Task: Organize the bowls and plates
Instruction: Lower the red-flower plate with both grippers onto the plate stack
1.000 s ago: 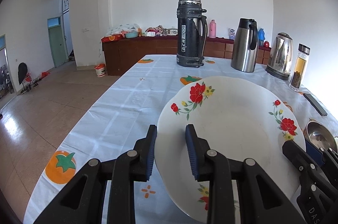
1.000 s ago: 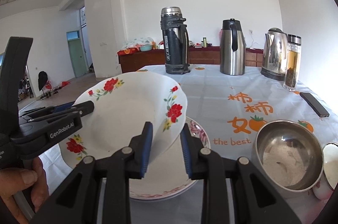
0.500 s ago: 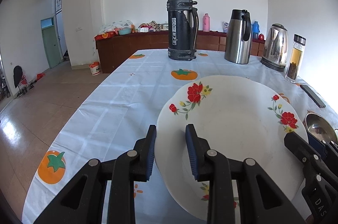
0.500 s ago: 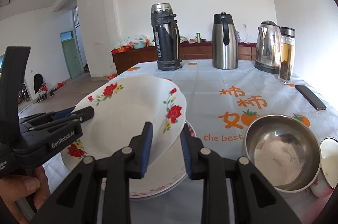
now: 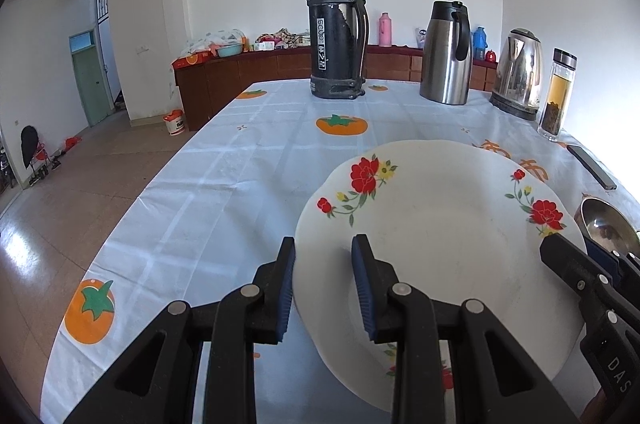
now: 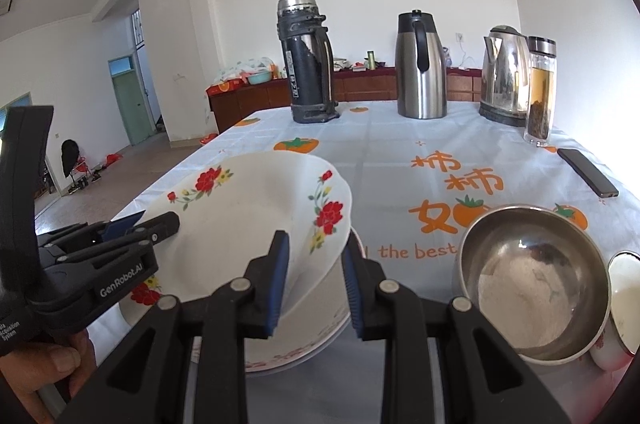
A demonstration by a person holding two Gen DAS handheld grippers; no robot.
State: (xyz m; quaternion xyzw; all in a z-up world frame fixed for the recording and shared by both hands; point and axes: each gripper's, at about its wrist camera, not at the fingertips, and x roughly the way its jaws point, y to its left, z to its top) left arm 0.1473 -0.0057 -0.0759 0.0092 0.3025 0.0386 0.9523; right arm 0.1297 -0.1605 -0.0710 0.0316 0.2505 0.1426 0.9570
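A white plate with red flowers (image 5: 436, 236) is held between both grippers just above the table. My left gripper (image 5: 323, 284) is shut on its left rim. My right gripper (image 6: 314, 278) is shut on its right rim, and the plate (image 6: 248, 224) tilts up there. Under it lies a second plate with a pink pattern (image 6: 304, 344). A steel bowl (image 6: 532, 284) stands to the right, with a white cup (image 6: 624, 304) beside it. The left gripper also shows in the right wrist view (image 6: 120, 232).
A black thermos (image 5: 338, 32), a steel carafe (image 5: 446, 54), a kettle (image 5: 518, 70) and a glass tea bottle (image 5: 558, 94) stand along the table's far side. A dark phone (image 6: 586, 172) lies at the right. The table's left edge drops to the floor.
Both grippers and the plate have lowered slightly toward the table; the thermos and jugs appear farther off. Both grips are unchanged.
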